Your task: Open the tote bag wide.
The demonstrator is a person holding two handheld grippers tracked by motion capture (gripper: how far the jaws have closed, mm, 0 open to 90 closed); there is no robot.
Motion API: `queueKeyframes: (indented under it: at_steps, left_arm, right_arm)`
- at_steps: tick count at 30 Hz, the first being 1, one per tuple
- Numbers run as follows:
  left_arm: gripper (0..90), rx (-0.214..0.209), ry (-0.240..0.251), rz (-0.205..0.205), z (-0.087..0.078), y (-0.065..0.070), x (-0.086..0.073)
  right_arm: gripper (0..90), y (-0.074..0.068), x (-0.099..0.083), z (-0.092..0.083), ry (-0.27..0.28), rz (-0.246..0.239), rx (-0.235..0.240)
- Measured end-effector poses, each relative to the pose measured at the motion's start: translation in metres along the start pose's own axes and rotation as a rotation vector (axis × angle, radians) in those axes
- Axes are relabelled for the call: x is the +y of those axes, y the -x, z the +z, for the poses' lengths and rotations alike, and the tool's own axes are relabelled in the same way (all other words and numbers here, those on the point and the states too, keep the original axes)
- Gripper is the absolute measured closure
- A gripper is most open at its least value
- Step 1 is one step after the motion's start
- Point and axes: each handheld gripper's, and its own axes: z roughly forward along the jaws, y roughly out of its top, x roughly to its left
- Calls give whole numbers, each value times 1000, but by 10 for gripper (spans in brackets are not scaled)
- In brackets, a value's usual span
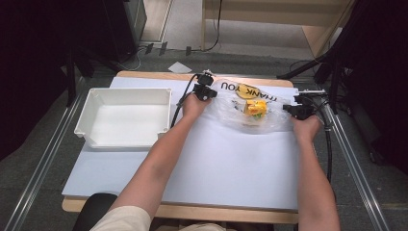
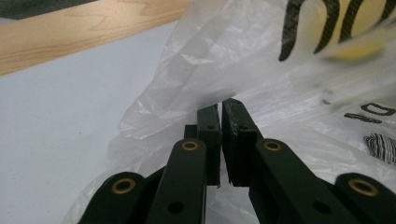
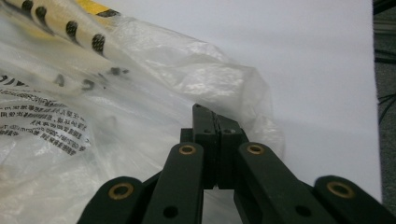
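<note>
At the left of the table, a white tray (image 1: 124, 117) is sitting open and holding nothing, with its near rim standing just above the pale sheet (image 1: 231, 163) that is covering the wooden tabletop (image 1: 144, 74). Right of the tray, the left gripper (image 1: 206, 91) is pinching the left edge of a clear plastic bag (image 1: 250, 108), its jaws nearly together with film caught between them. The bag is lying at the far middle of the sheet, bearing black letters reading "THANK YOU" upside down, plus small print too fine to read, and it is holding a yellow and orange packet (image 1: 255, 108). At the bag's right edge, the right gripper (image 1: 294, 109) is clamping the film, jaws pressed fully together. Beyond the table, grey floor and a light wooden unit (image 1: 269, 14) are showing.
</note>
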Motion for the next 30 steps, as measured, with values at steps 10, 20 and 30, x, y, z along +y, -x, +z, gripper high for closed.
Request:
queueKeyframes:
  at_steps: [10, 20, 30]
  left_arm:
    - [879, -6, 4, -24, -1, -3, -2]
    - [874, -115, 93, 9, -43, 19, 15]
    - [870, -200, 131, 43, -72, 56, 16]
  right_arm:
    - [900, 7, -4, -6, 4, 25, -42]
    - [900, -11, 16, -36, 57, -23, 28]
    - [900, -50, 40, -59, 124, -133, 117]
